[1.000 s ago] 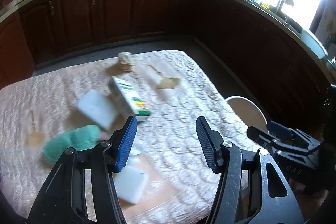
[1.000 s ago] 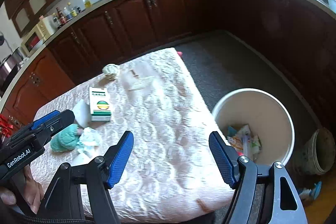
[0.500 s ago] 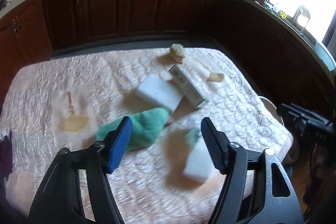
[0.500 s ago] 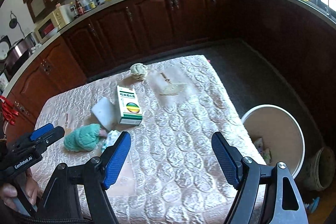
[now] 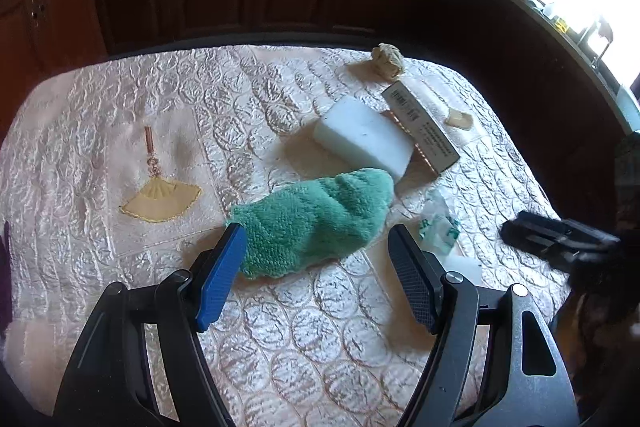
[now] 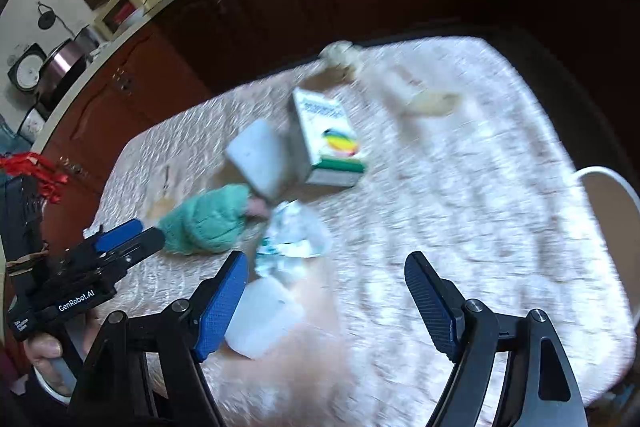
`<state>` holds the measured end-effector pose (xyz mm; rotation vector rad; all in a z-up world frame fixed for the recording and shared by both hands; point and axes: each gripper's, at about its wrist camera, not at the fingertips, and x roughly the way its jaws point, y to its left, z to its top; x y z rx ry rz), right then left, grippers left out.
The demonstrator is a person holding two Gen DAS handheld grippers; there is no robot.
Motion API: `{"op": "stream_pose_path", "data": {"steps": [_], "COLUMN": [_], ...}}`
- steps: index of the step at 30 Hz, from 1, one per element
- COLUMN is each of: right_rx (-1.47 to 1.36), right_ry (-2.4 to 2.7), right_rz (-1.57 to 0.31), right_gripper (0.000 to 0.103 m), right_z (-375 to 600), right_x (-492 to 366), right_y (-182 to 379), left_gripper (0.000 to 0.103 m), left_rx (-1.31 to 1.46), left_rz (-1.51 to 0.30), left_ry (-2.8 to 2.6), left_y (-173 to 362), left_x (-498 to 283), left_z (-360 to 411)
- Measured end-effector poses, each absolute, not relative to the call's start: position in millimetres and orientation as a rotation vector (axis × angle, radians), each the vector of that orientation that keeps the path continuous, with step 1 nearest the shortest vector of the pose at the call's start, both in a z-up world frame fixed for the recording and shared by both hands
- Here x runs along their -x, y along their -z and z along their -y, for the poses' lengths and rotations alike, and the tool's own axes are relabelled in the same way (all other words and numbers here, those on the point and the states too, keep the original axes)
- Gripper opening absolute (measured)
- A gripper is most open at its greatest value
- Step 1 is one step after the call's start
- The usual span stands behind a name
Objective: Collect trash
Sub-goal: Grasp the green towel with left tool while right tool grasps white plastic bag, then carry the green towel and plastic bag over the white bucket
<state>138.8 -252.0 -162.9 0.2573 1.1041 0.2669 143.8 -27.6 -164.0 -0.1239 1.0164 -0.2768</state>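
Trash: scattered mid-frame on the quilted pink surface [image 5: 120, 131]; none in either hand-held gripper.
Green fuzzy cloth [image 5: 316, 223]: lay at centre of the left wrist view, just beyond and between the left jaws, untouched by either pad.
Crumpled wrapper [image 6: 296, 239]: white with green print, just right of the cloth, above the right tool's left pad in the right wrist view.
White block [image 5: 364, 137]: upper centre, touching the carton [image 6: 328, 139] beside it.
Flat white piece [image 6: 262, 319]: lower centre of the right wrist view, partly behind the left pad.
Beige wad [image 5: 386, 61]: near the far edge, top of frame.
Left hand-held gripper [image 5: 316, 279]: released, jaws just widened, nothing clamped.
Right hand-held gripper [image 6: 326, 301]: released, jaws just widened, only bare cloth between them.
Bin rim [image 6: 608, 179]: white, at right edge.
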Motion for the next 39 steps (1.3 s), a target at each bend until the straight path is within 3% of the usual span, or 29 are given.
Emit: {"op": "stream_pose_path", "data": {"steps": [4,5,6,8,11,18,19,21,24,39], "right_rx": [-0.259,-0.262,-0.268,-0.280,-0.303,-0.388,-0.394,-0.406,-0.412,-0.361], "right_ry": [-0.322,-0.335,-0.348,-0.356,-0.344,-0.293,-0.290,-0.286,-0.288,-0.320], "right_rz": [-1.164,-1.178,-1.198,-1.232,-1.192,-1.109,-1.103,-1.092,-1.083,-0.976], "right_gripper": [0.076,0.069,0.054,0.034,0.025,0.023,0.023,0.023,0.023,0.023], "right_z": [225.5,220.7,216.1,211.8,220.8,267.7,271.7,277.4,281.0,288.1], "right_x": [-158.1,-162.2,-167.0,-173.0,-170.3,-162.1,-160.9,-157.6,-150.4,-112.7], "right_y": [187.2,193.2,200.7,214.4,212.8,186.1,183.8,179.9,176.5,129.6], "left_gripper": [0.073,0.075,0.077,0.078,0.079,0.077,0.074,0.054,0.035,0.031], "left_rx": [0.113,0.104,0.095,0.060,-0.025,-0.258,-0.266,-0.227,-0.124,0.025], "left_rz": [-1.019,-1.021,-1.022,-1.020,-1.018,-1.084,-1.094,-1.085,-1.093,-0.955], "left_ry": [0.290,0.298,0.306,0.333,0.378,0.380,0.370,0.360,0.356,0.407], "left_y": [166.7,167.5,167.6,169.6,175.8,211.3,214.2,210.1,199.0,126.3], "left_x": [-150.9,-153.3,-155.5,-160.6,-167.7,-176.9,-177.8,-177.0,-174.7,-122.2], "left_z": [24.7,25.4,25.8,30.3,42.7,79.2,80.1,73.6,59.0,77.2]}}
